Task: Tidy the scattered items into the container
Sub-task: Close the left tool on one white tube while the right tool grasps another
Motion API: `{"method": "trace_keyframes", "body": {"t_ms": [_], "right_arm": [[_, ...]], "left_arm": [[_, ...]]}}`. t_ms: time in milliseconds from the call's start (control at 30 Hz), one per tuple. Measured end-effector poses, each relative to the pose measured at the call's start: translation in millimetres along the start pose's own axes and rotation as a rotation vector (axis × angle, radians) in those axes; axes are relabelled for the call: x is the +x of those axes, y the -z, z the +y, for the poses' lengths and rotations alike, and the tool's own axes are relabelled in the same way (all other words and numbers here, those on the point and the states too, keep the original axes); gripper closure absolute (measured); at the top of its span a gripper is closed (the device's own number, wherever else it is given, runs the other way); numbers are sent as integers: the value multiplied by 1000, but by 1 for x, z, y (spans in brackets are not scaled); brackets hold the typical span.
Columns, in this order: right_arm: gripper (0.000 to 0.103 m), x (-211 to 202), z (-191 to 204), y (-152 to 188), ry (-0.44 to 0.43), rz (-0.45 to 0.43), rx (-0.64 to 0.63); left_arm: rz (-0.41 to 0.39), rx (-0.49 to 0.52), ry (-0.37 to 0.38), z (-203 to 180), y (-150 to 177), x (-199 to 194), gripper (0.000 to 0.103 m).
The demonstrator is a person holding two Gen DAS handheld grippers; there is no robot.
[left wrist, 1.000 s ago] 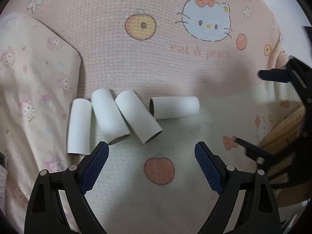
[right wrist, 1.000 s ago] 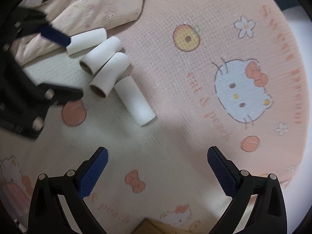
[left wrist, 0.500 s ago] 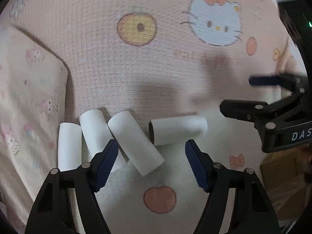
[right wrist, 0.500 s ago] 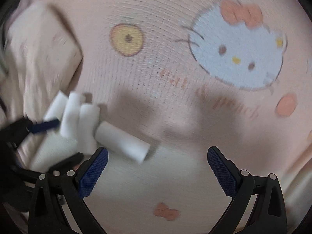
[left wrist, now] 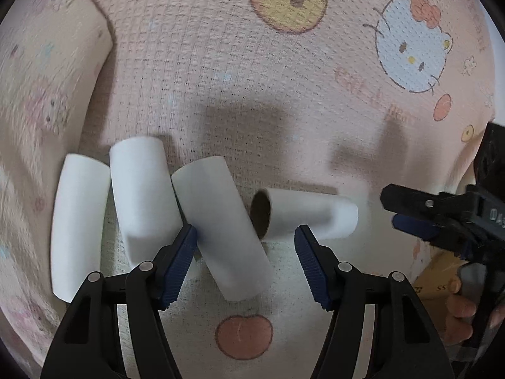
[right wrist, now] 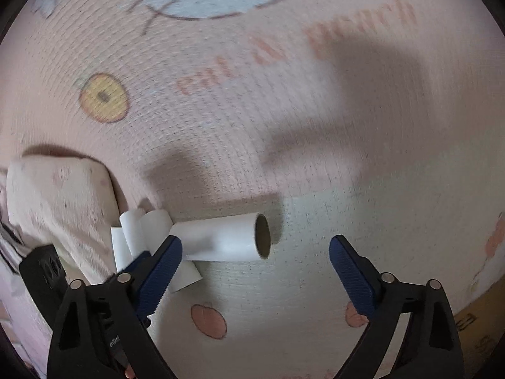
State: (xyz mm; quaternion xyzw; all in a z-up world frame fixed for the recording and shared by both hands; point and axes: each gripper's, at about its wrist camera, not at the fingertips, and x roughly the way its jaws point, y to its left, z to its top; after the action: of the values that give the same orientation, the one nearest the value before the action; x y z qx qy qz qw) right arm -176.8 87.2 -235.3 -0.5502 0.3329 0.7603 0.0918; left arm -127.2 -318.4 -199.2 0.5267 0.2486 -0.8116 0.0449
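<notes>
Cardboard tubes, four of them, white outside and brown inside, are lying in a loose row on the pink blanket (left wrist: 240, 79). My left gripper (left wrist: 244, 260) has its jaws partly open around the slanted third tube (left wrist: 221, 230), pads on either side but not pinching yet, nothing held. My right gripper (right wrist: 255, 267) is spread wide and empty, lined up on the end tube (right wrist: 227, 237) with its open mouth facing me.

If I'm doing this right, I'd say close the left across the middle of the tube, gently, since thin cardboard probably crushes easily. That tube touches its neighbours (left wrist: 142, 199), so lifting straight up should avoid rolling them. Right one needs to slide in further before closing.

Writing: the blanket print reads something like "eat & peach" (right wrist: 296, 44), blurry. Letters on a cardboard box (left wrist: 438, 271), possibly the container, at the lower right aren't legible.
</notes>
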Motion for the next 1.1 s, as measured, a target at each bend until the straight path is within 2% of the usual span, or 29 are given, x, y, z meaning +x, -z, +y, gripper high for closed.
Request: {"method": "trace_keyframes", "body": {"t_ms": [133, 200, 233, 267, 367, 567, 733, 800, 967, 1033, 1100], "right_arm": [[35, 3, 1, 6, -57, -40, 1], [44, 3, 1, 7, -114, -65, 15], [45, 3, 2, 6, -122, -70, 19], [46, 3, 3, 6, -127, -79, 18], [51, 6, 3, 6, -149, -97, 4], [59, 25, -2, 9, -152, -49, 45], [59, 29, -7, 15, -154, -42, 32], [63, 26, -7, 17, -168, -51, -1], [75, 22, 2, 21, -122, -71, -108], [76, 18, 1, 26, -126, -66, -120], [76, 13, -3, 34, -133, -58, -112]], "left_arm": [[-4, 1, -13, 2, 2, 1, 39], [-2, 4, -52, 3, 1, 4, 49], [1, 7, -96, 2, 2, 7, 51], [-10, 8, -100, 1, 3, 5, 52], [-32, 0, -93, 1, 8, 6, 53], [-31, -17, -53, 4, 13, 9, 57], [-39, 20, -38, 4, 21, 10, 57], [-44, 35, -36, 3, 26, 10, 57], [-55, 52, -48, -4, 26, 12, 57], [-51, 59, -43, -1, 20, 15, 57], [-41, 66, -31, -16, 22, 14, 57]]}}
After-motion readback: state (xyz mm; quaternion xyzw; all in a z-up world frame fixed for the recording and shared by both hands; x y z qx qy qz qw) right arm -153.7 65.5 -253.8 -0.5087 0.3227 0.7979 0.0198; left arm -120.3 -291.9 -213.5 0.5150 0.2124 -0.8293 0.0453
